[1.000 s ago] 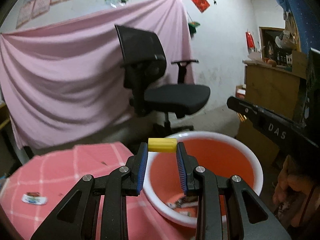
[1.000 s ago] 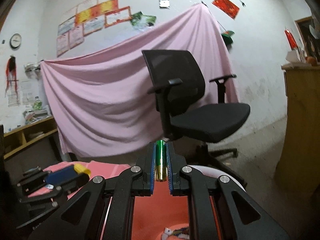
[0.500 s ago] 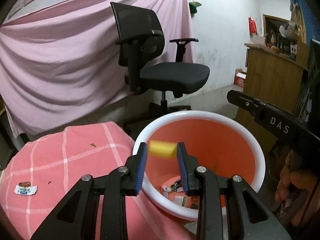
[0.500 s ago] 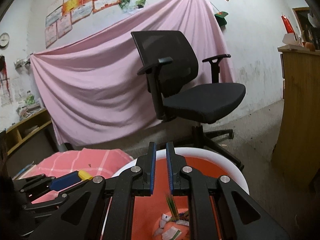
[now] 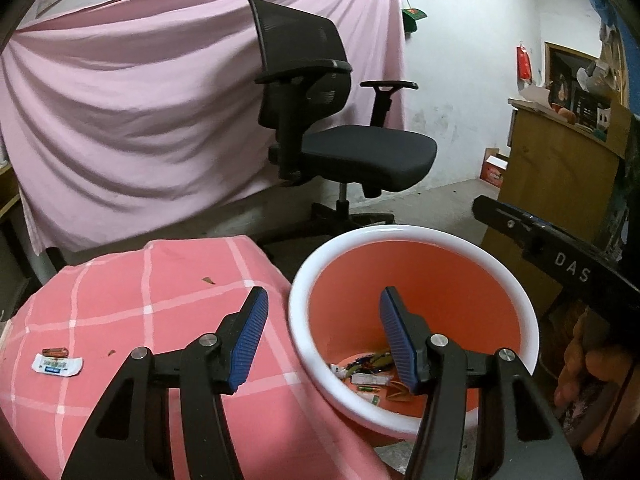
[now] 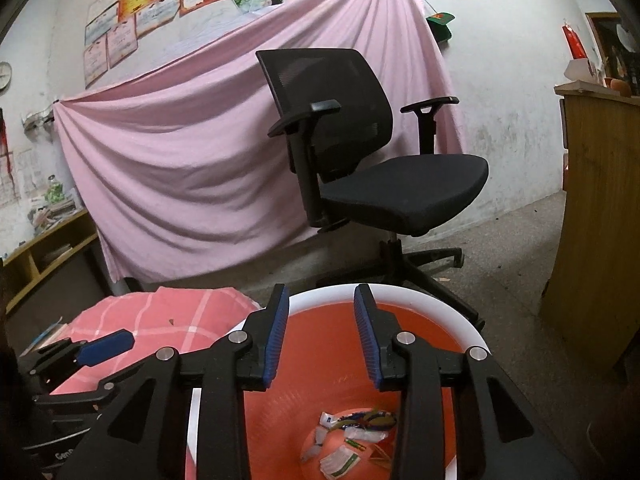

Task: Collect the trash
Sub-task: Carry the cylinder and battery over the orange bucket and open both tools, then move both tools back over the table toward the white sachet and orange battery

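Change, left: My left gripper had just been opening; the yellow piece it carried a second earlier was gone from between the pads, which stood apart with nothing between them.
Change, right: My right gripper had likewise just been opening over the bin; the green battery it had clamped was no longer there, and its jaws were parted and bare.
Meaning: I judged both pieces delivered, so both hands were free for the next pickup.
Container: The orange bin with a white rim stood just beside the bench under its pink checked cloth.
Contents: Wrappers and small scraps lay on the bin floor; I could not pick out the yellow piece among them.
Remaining trash: A white sachet and a small red-brown item touching it lay on the cloth at the bench's left, well apart from the bin.
Next: I judged the left gripper better placed for those two.
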Action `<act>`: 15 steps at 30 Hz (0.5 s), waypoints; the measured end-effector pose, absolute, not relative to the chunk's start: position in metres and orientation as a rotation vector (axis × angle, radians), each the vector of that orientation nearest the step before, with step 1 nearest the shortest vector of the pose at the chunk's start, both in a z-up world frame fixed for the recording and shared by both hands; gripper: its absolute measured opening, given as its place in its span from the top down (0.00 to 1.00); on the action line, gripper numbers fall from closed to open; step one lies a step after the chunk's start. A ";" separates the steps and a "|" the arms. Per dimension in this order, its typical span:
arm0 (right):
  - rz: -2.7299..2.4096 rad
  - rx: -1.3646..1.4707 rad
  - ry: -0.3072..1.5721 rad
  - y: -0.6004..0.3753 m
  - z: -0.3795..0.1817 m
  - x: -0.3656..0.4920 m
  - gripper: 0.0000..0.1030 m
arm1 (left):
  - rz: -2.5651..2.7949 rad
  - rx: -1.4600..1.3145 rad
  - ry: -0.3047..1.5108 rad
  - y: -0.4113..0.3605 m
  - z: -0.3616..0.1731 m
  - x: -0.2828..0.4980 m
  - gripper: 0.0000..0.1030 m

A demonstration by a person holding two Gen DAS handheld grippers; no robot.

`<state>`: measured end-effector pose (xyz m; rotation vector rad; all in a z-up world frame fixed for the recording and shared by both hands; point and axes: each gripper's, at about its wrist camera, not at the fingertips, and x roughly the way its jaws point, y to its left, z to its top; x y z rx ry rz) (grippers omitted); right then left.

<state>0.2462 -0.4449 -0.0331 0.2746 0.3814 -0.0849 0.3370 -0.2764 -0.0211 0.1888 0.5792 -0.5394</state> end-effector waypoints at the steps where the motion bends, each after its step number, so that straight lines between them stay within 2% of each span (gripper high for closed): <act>1: -0.086 0.276 0.378 -0.445 -0.032 0.246 0.67 | -0.532 0.187 0.577 -0.274 -0.020 0.336 0.50; 5: -0.090 0.287 0.348 -0.441 -0.026 0.244 0.56 | -0.502 0.176 0.560 -0.261 -0.013 0.334 0.49; 9: -0.094 0.295 0.303 -0.434 -0.017 0.241 0.52 | -0.435 0.150 0.520 -0.239 0.000 0.331 0.49; 11: -0.100 0.301 0.280 -0.428 -0.013 0.241 0.36 | -0.396 0.116 0.491 -0.221 0.010 0.329 0.49; 13: -0.087 0.319 0.236 -0.420 -0.008 0.240 0.28 | -0.360 0.084 0.464 -0.204 0.019 0.328 0.49; 15: -0.067 0.333 0.186 -0.410 -0.001 0.237 0.25 | -0.325 0.054 0.436 -0.186 0.026 0.326 0.49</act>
